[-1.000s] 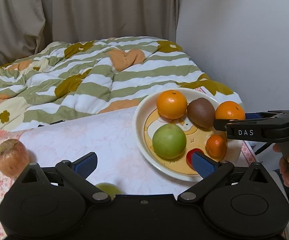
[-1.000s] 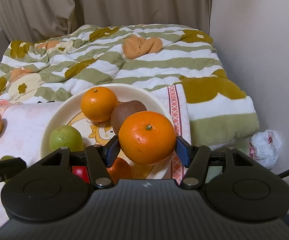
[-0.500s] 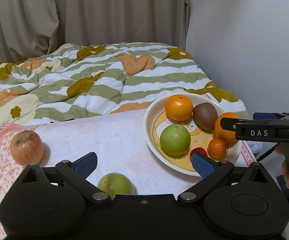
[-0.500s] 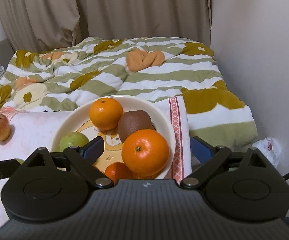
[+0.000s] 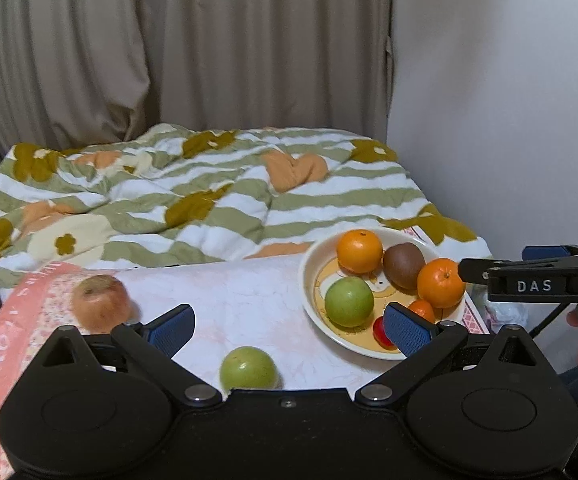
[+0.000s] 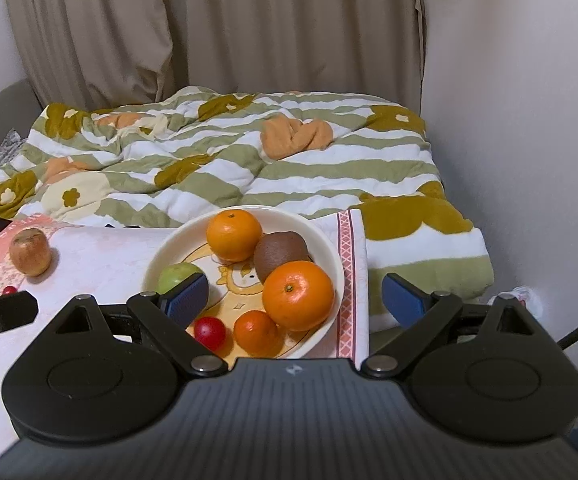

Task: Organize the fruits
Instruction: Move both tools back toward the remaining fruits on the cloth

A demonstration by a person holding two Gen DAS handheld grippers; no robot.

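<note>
A cream plate [image 6: 329, 240] [image 5: 309, 276] holds two oranges [image 6: 299, 295] [image 6: 234, 234], a kiwi [image 6: 279, 251], a green apple [image 5: 349, 302], a small mandarin [image 6: 255, 332] and a red cherry tomato [image 6: 209, 332]. My right gripper [image 6: 295, 300] is open and empty, just behind the plate's near rim. My left gripper [image 5: 289, 326] is open and empty above the table. A loose green apple [image 5: 248, 368] lies just in front of it. A reddish apple [image 5: 101, 302] [image 6: 29, 252] lies at the table's left.
The table has a pink patterned cloth [image 5: 233, 300]. A striped floral duvet [image 5: 209, 200] covers the bed behind it. A second cherry tomato [image 6: 9, 290] lies at the left. Curtains and a white wall stand behind. A white bag [image 6: 529, 300] lies on the floor at the right.
My right gripper opened and let the orange go onto the plate, then pulled back. My left gripper also drew back, bringing the loose green apple into view.
</note>
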